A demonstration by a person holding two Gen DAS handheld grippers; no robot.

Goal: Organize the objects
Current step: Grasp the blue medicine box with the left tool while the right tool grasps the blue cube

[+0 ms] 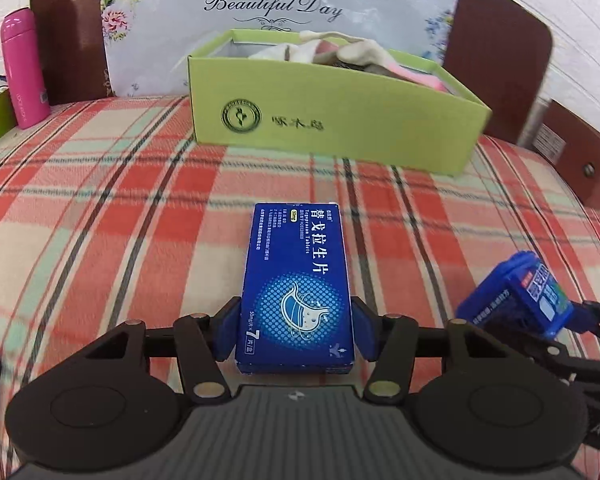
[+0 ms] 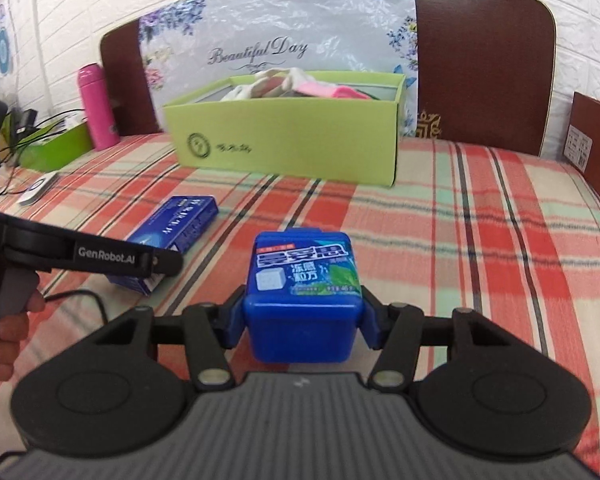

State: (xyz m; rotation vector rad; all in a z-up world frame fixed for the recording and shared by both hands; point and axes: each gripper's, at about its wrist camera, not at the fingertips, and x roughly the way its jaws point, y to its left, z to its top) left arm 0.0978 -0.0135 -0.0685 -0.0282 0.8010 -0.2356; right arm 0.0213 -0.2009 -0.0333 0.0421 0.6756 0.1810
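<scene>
Two blue items are gripped over the plaid bedcover (image 1: pixel 100 208). A flat blue tablet box (image 1: pixel 298 292) is clamped at its near end between the pads of the left gripper (image 1: pixel 296 334), its far end lying on the cloth. A squat blue gum container (image 2: pixel 304 292) is pinched on both sides by the right gripper (image 2: pixel 304 322), just beside the tablet box. Behind both, an open green box (image 1: pixel 324 120) holding pale and pink cloth is seen against the headboard (image 2: pixel 480 64). A pink bottle (image 1: pixel 22 68) is stood at the far left.
</scene>
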